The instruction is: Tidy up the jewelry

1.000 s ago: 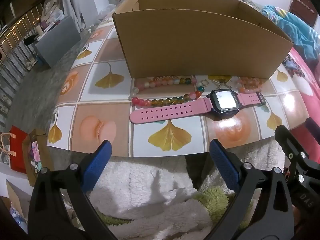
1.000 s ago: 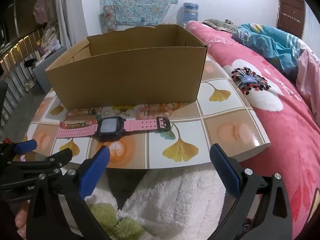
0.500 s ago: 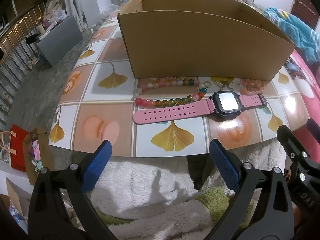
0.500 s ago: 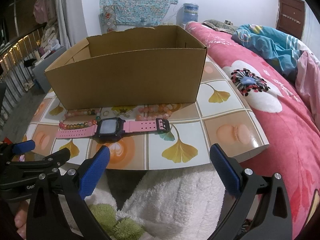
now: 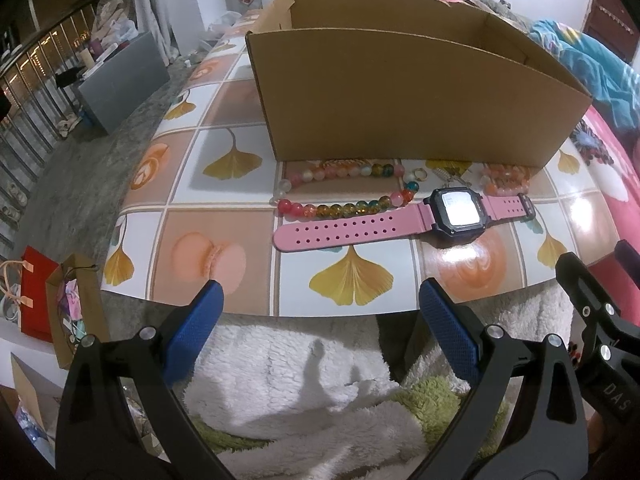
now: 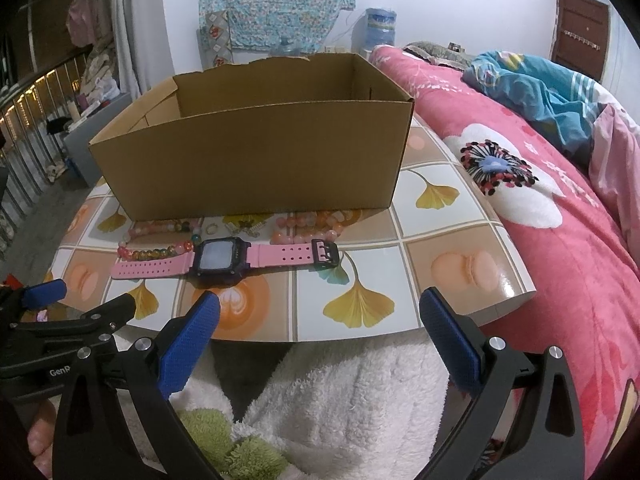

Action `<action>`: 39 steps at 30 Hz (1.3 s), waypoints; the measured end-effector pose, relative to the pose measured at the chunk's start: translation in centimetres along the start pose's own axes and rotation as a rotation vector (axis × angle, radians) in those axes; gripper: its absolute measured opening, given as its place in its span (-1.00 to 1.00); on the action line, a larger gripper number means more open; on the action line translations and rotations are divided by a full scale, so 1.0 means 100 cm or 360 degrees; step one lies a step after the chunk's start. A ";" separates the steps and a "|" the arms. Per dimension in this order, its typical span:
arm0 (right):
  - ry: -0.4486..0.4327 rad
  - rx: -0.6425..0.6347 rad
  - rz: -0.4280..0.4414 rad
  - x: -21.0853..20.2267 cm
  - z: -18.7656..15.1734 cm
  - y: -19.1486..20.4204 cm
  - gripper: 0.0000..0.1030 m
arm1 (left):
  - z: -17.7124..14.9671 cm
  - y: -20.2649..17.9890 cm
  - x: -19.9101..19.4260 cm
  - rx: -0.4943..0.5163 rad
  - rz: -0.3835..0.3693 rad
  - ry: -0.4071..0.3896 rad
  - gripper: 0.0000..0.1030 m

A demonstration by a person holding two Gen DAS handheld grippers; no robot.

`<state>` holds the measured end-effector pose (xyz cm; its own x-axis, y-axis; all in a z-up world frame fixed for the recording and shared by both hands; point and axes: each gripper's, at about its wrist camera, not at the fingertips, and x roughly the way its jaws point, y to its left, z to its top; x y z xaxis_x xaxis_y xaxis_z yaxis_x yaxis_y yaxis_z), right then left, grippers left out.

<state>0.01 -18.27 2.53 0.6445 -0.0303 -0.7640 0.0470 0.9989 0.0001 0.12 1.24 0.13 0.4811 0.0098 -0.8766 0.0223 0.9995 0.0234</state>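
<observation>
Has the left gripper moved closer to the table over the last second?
Yes. In the left wrist view the left gripper has eased forward: its blue fingertips now overlap the table edge, and the cardboard box looms larger.

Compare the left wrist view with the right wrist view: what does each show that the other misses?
Only the left wrist view: a red gift bag on the floor beside the table. Only the right wrist view: the white flower print on the pink bedspread, and the brown door. Both: the cardboard box, pink watch, multicoloured bead bracelet and tiled tabletop, with the left gripper and right gripper open, short of the jewelry.
</observation>
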 end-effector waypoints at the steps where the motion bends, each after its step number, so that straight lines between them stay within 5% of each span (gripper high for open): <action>1: -0.0001 0.0001 0.0000 0.000 0.000 0.000 0.89 | 0.000 0.000 0.000 0.0000 0.0001 -0.0001 0.84; 19: -0.0055 0.0024 -0.0011 -0.001 -0.001 -0.010 0.89 | 0.004 0.016 0.008 0.0067 -0.0100 -0.0066 0.84; 39: -0.0121 0.0052 0.0054 0.008 -0.008 -0.018 0.89 | -0.017 -0.001 -0.007 0.0246 -0.0409 -0.0063 0.84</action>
<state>-0.12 -20.02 1.40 0.7024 -0.0006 -0.7118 0.0484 0.9977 0.0469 -1.67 1.14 -0.06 0.4759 -0.2471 -0.8441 0.2796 0.9524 -0.1212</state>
